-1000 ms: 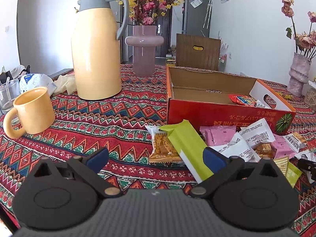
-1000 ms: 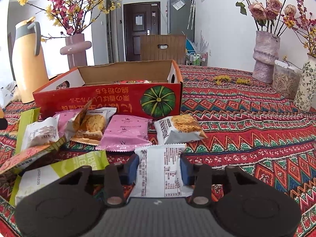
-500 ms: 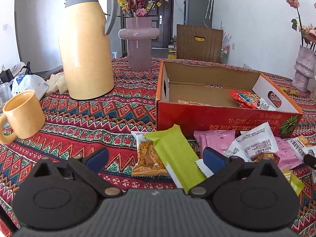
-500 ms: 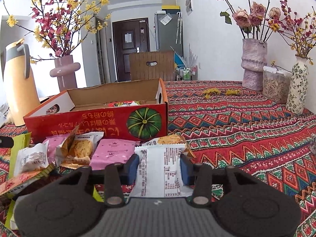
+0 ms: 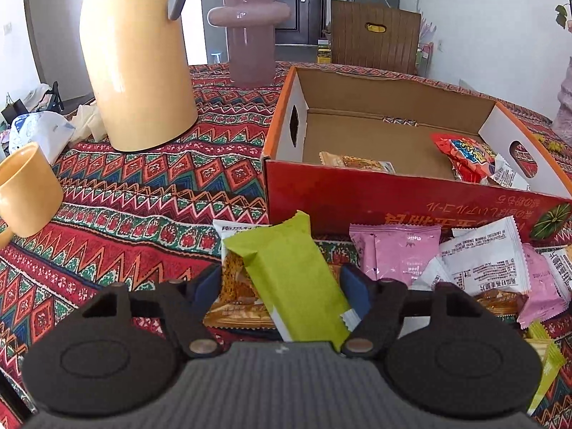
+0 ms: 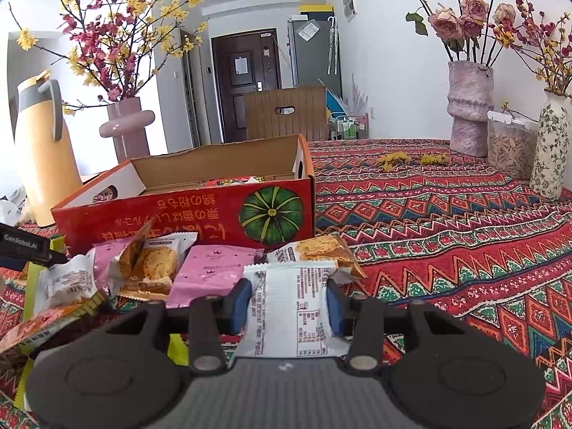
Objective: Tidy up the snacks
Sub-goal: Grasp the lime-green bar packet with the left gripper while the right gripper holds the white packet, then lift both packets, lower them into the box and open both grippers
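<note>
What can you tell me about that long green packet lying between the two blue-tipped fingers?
The green packet is a long, flat bar wrapper of matte lime-green film with a white strip near its crimped lower end. It lies slanted on top of an orange-brown snack packet in front of the red cardboard box. The left gripper straddles it, its jaws closing, and the blue pads do not yet clearly press it.

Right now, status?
Left gripper jaws closing around green snack bar. Right gripper clamps white printed packet. Red cardboard box unobstructed.
</note>
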A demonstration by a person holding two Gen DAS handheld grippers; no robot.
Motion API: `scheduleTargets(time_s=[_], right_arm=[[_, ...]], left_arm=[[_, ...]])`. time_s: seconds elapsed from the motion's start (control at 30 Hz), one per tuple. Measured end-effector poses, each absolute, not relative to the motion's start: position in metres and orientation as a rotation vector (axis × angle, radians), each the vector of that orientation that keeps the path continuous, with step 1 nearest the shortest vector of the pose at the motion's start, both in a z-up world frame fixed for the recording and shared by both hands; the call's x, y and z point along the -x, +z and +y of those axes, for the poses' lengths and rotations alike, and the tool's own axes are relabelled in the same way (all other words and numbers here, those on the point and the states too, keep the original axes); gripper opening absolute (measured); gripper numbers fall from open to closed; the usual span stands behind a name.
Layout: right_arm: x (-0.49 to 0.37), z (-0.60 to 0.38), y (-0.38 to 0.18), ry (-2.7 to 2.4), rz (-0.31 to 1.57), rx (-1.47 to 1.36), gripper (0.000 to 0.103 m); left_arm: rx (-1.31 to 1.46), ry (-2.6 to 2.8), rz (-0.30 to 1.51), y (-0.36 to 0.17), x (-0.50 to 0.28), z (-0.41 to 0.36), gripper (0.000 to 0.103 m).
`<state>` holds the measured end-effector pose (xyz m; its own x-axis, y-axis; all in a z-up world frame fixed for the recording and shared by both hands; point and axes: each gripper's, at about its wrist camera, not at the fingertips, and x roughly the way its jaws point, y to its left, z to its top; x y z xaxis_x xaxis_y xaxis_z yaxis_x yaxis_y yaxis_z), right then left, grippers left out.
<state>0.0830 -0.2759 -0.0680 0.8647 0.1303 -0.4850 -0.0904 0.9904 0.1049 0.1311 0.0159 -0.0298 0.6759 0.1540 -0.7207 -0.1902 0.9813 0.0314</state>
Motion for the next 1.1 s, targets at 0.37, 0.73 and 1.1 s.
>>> scheduleTargets(time_s=[0.37, 0.73, 1.1], right_arm=[[-0.082, -0.276, -0.068, 0.123, 0.51, -0.086, 0.043], [-0.082, -0.276, -0.068, 0.123, 0.51, -0.085, 0.043], [-0.081, -0.277, -0.067, 0.121, 0.509, -0.086, 0.043]], left_arm=[[-0.046, 0.135, 0.772, -0.024, -0.133, 0.009, 0.045], [-0.034, 0.114, 0.754, -0.024, -0.105, 0.019, 0.077], [0.005, 0.083, 0.807, -0.035, -0.097, 0.022, 0.048]])
